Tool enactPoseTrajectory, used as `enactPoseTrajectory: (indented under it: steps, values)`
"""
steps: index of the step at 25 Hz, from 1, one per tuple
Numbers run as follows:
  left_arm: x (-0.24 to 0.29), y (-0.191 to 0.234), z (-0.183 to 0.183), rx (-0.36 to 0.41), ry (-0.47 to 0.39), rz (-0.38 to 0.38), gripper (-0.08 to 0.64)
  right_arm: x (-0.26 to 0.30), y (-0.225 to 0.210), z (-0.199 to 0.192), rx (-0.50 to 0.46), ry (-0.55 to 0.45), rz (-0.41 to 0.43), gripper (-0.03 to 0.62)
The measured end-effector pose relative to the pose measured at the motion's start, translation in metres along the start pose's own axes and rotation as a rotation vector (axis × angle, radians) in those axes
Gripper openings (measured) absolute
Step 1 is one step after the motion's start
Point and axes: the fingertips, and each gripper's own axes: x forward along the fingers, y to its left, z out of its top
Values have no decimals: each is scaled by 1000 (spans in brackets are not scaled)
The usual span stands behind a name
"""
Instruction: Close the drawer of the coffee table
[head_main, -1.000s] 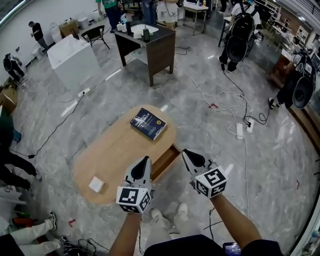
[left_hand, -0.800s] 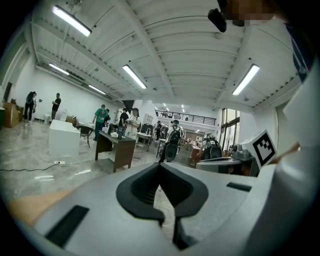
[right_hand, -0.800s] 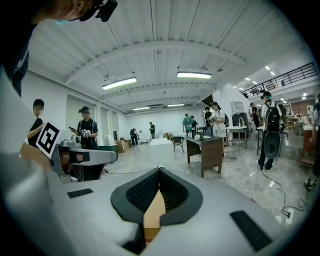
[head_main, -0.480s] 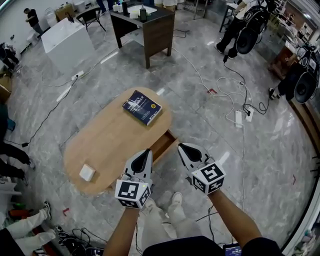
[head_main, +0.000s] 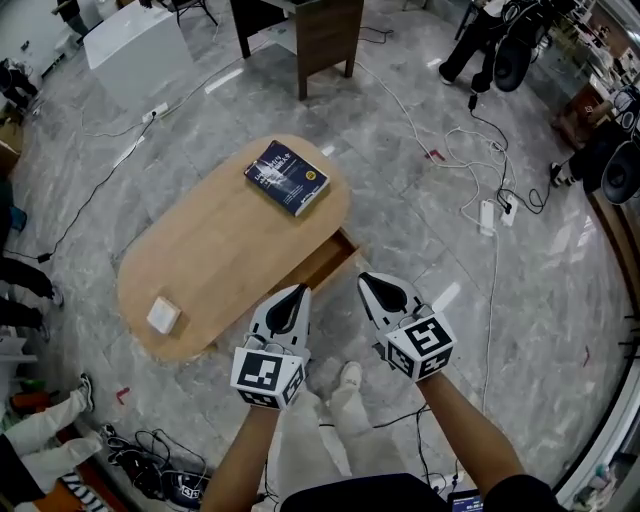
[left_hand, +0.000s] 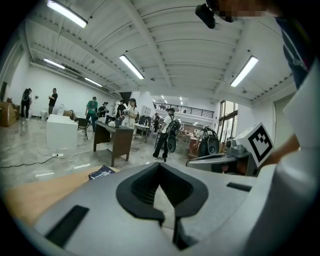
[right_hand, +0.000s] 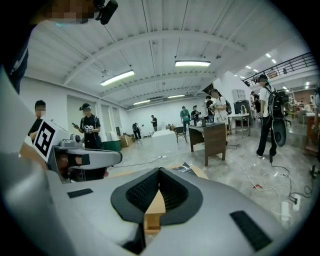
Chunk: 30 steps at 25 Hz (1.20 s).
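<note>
The oval wooden coffee table (head_main: 220, 250) stands in the middle of the head view. Its drawer (head_main: 318, 264) sticks out open from the table's near right side, and it looks empty. My left gripper (head_main: 292, 297) hovers just in front of the drawer, jaws shut on nothing. My right gripper (head_main: 373, 285) is to the right of the drawer's outer corner, also shut and empty. In the right gripper view, a strip of the wooden drawer (right_hand: 156, 206) shows through the hollow of the jaws. A dark blue book (head_main: 287, 177) lies on the table's far end.
A small white box (head_main: 163, 315) sits on the table's near left end. White cables and a power strip (head_main: 487, 216) lie on the marble floor to the right. A dark desk (head_main: 325, 30) and a white cabinet (head_main: 140, 45) stand beyond. My feet (head_main: 342, 380) are below the grippers.
The table has come closer and lower in the head view. Both grippers have moved forward to the open drawer. The drawer stays open as before.
</note>
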Motion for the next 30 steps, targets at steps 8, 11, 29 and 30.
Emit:
enactPoseTrajectory:
  steps: [8, 11, 29, 30]
  values:
    - [2, 15, -38, -25, 26, 33, 2, 13, 0, -37, 27, 28, 8, 12]
    - [2, 20, -48, -42, 31, 45, 3, 18, 0, -43, 29, 34, 14, 12]
    - [11, 38, -121, -83, 86, 72, 3, 49, -10, -101, 60, 66, 19, 12]
    - [13, 38, -124, -85, 88, 72, 3, 51, -11, -105, 65, 70, 17, 12]
